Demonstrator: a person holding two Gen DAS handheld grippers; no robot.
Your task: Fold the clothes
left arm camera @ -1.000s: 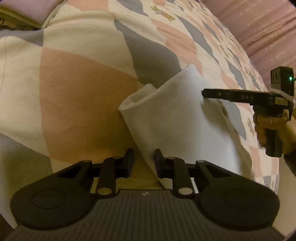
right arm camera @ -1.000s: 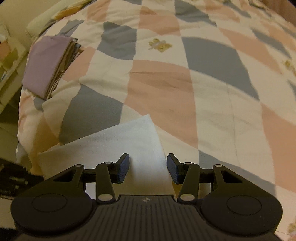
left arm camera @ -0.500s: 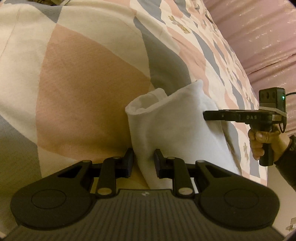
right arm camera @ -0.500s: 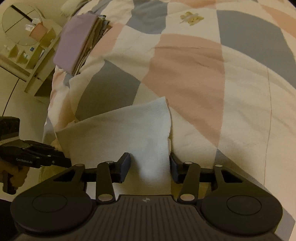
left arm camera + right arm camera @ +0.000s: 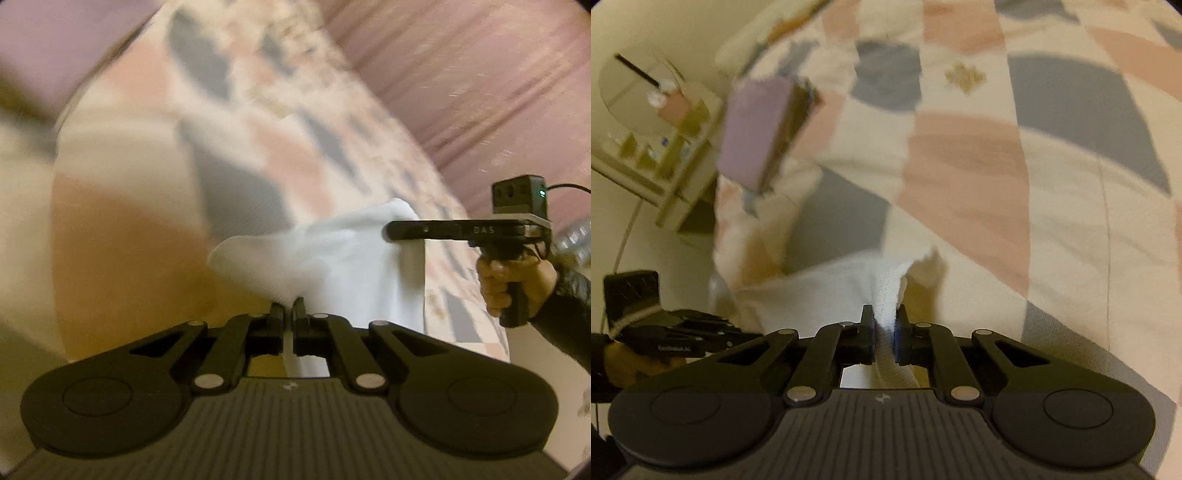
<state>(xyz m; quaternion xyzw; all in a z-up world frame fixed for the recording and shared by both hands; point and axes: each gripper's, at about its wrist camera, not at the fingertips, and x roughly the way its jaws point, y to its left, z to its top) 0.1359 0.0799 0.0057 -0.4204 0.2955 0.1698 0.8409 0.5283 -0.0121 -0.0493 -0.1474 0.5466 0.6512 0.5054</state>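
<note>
A white cloth (image 5: pixel 332 258) lies at the near edge of a bed, partly lifted off the quilt. My left gripper (image 5: pixel 289 314) is shut on its near corner, with the fabric pinched between the pads. In the left wrist view the right gripper (image 5: pixel 391 232) reaches into the cloth's far side, held by a hand (image 5: pixel 513 280). In the right wrist view my right gripper (image 5: pixel 884 321) has its jaws closing on a bunched fold of the white cloth (image 5: pixel 831 291), and the pads press on it. The left gripper (image 5: pixel 701 332) shows at the lower left there.
The patchwork quilt (image 5: pixel 960 166) in pink, grey and cream covers the bed. A stack of folded clothes with a purple piece on top (image 5: pixel 757 129) sits near the bed's far corner. A shelf with small items (image 5: pixel 657 147) stands beside the bed. Pink curtains (image 5: pixel 480 92) hang behind.
Both grippers have closed on the white cloth, which was between open jaws before. The cloth's edge has risen off the quilt and bunched. Both views have tilted upward.
</note>
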